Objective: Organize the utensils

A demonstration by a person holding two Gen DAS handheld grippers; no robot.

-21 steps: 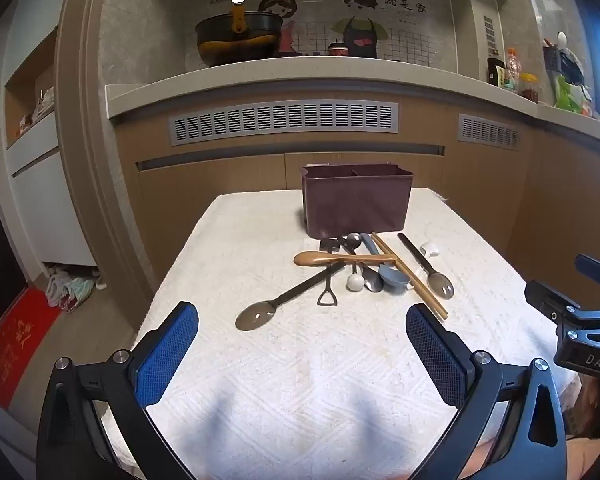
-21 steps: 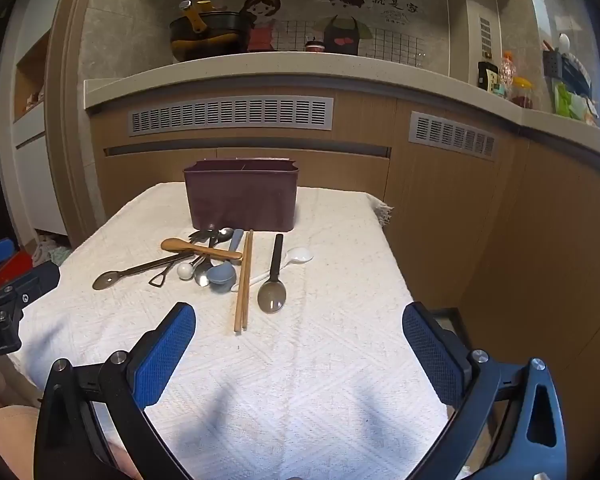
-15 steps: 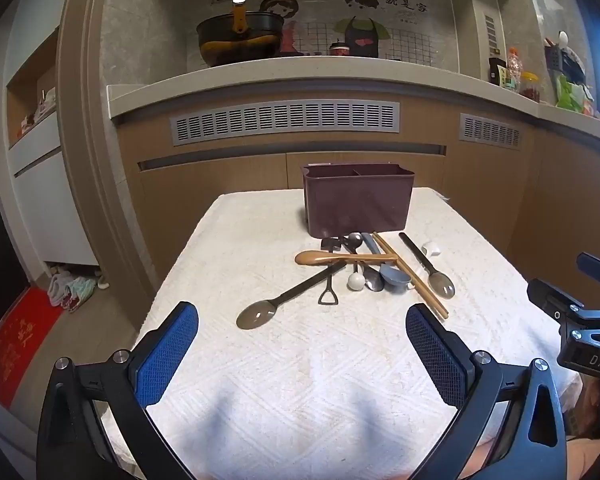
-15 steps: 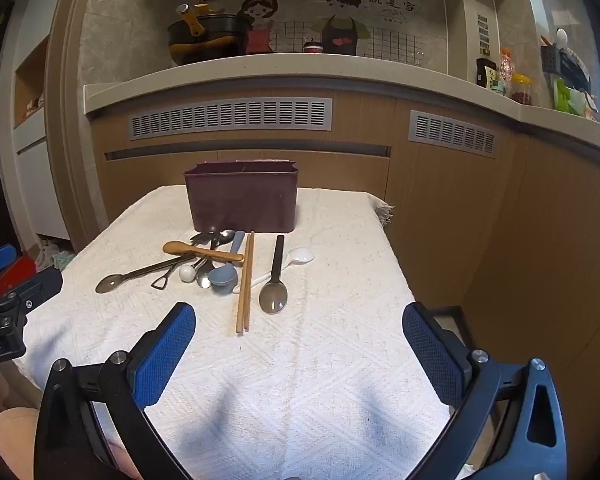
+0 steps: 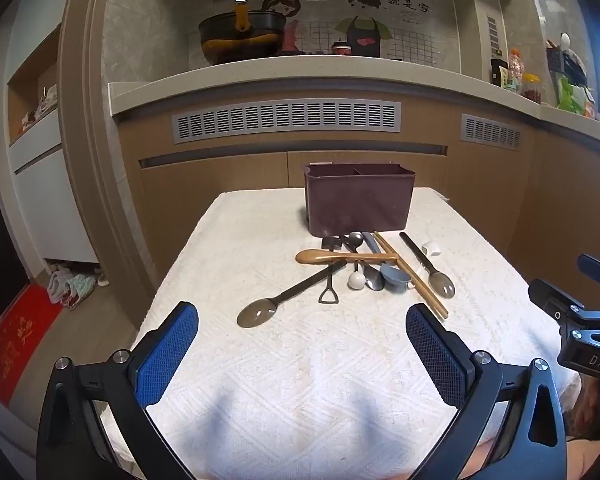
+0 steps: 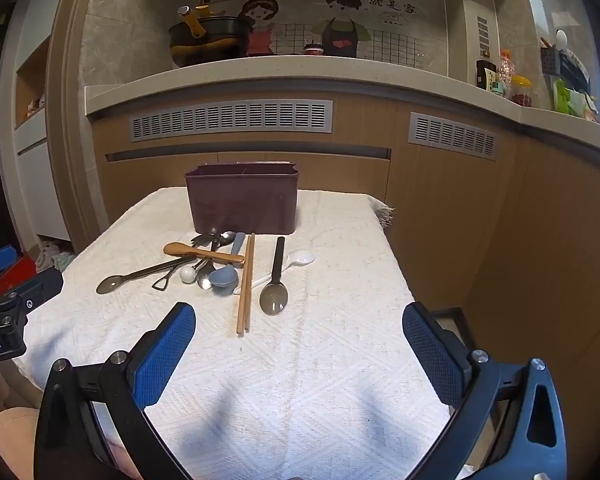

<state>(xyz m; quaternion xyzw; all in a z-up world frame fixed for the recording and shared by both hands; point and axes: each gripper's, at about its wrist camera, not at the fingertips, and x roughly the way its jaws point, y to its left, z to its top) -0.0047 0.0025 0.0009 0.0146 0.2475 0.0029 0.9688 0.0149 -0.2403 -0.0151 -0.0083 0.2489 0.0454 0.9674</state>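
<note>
The white textured cloth [image 5: 300, 380] covers the table and carries everything; toward 12 o'clock on it stands the dark maroon caddy [image 5: 359, 200], upright, with a divider visible at its rim, so it has at least two compartments, and nothing shows above its rim. Just in front of it, touching or nearly touching its base, lies the heap of utensils: the pair of wooden chopsticks [image 6: 245, 284] runs straight toward 6 o'clock, the black-handled spoon [image 6: 275, 280] lies beside them at about 3 o'clock with its bowl nearest the camera, and a second black-handled spoon [image 5: 276, 302] reaches out toward 8 o'clock from the heap. Across the pile rests the wooden spoon [image 5: 340, 257], lying over several handles. The grey-blue scoop [image 5: 392, 274] and the white spoon [image 6: 296, 260] sit smaller among them. Both the left gripper [image 5: 302, 344] and the right gripper [image 6: 299, 344] hover low over the near cloth, spread wide and empty. No utensil looks moved yet, so the step in hand is likely the first pick. It seems best to start with an outlier, free of the tangle: the right-side spoon for the right gripper, taken mid-handle and squarely across. The wooden spoon should go before what lies beneath it, or the heap may scatter.
</note>
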